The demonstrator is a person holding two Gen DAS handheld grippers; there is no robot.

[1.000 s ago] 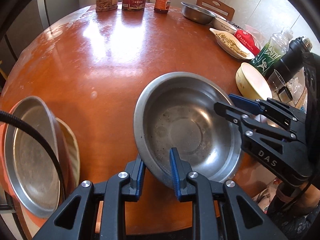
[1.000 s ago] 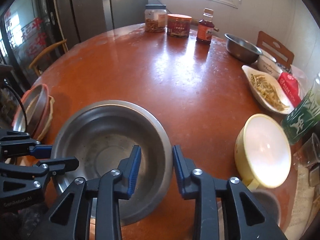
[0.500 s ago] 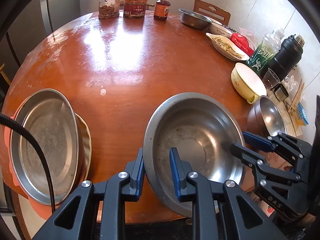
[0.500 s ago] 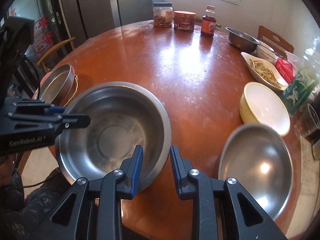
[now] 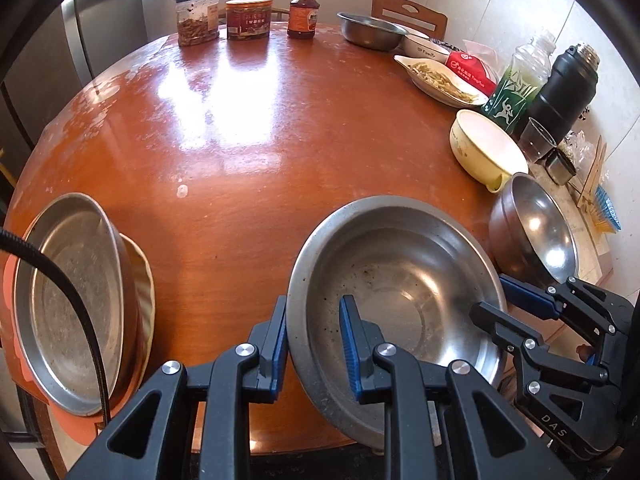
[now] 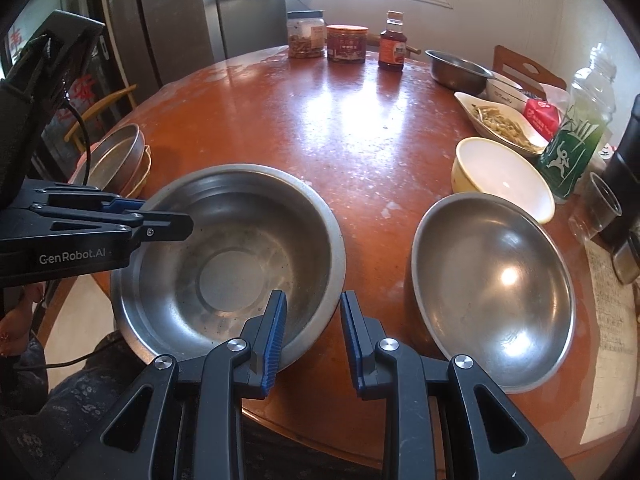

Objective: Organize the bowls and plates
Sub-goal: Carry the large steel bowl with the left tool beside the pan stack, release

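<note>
A large steel basin (image 5: 396,284) (image 6: 236,252) hangs over the near edge of the round red-brown table (image 5: 248,128). My left gripper (image 5: 314,344) straddles its left rim, one finger outside and one inside, shut on it. My right gripper (image 6: 312,336) straddles its right rim the same way. It also shows in the left wrist view (image 5: 500,300), and the left gripper shows in the right wrist view (image 6: 160,216). A smaller steel bowl (image 6: 492,292) (image 5: 536,228) sits right of the basin, a cream bowl (image 6: 504,180) (image 5: 488,148) behind it.
A steel plate (image 5: 68,300) stacked on other plates sits at the table's left edge. At the back stand jars (image 5: 198,16), a sauce bottle (image 5: 303,8) and a steel bowl (image 5: 370,32). A food dish (image 5: 440,78), green bottle (image 5: 516,80) and black flask (image 5: 564,84) line the right.
Both grippers have drawn the basin back toward the near table edge, and it now overhangs. The smaller steel bowl has come into view on the right.
</note>
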